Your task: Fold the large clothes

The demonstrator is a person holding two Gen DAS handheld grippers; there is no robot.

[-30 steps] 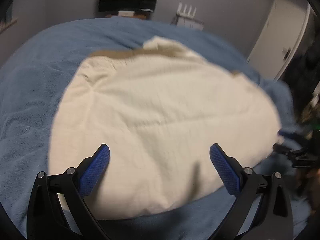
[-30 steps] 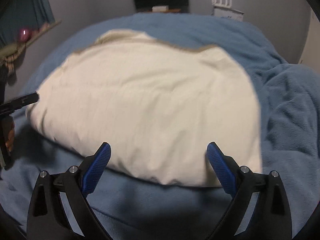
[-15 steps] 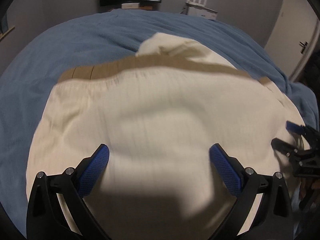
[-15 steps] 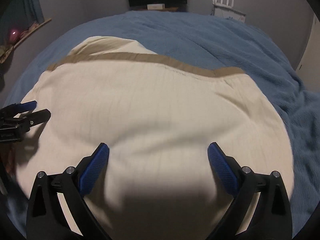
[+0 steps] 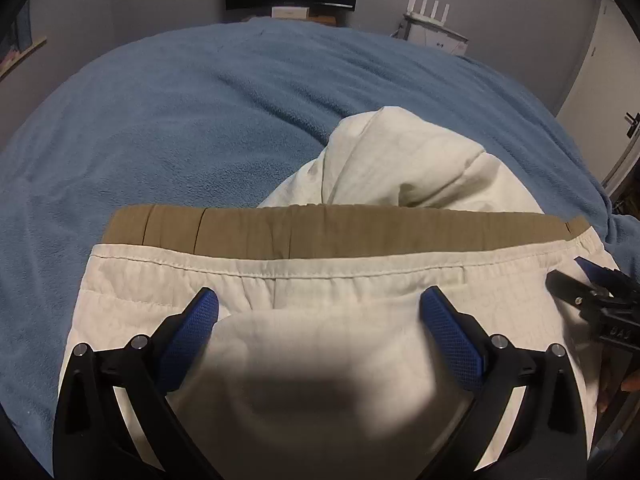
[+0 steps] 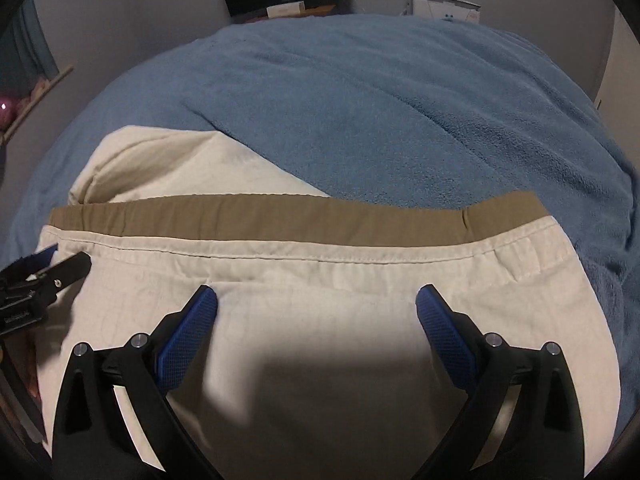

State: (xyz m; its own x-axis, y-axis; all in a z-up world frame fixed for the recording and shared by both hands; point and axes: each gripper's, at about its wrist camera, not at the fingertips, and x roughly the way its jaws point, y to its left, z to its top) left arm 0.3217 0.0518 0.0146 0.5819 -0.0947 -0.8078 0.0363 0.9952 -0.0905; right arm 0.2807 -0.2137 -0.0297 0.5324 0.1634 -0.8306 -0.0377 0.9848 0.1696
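On near edge of bed (image 5: 168, 128): one cream garment (image 5: 320, 300), tan band facing far side, loose flap bunched beyond it. Left gripper (image 5: 318, 312) and right gripper (image 6: 316, 308) both spread, empty, low over cloth. Judgement: mid-fold; next pinch near corners, carry over. Count: one garment, two grippers

You are holding your left tool (image 5: 318, 306) and right tool (image 6: 316, 304) side by side, both with fingers spread wide.
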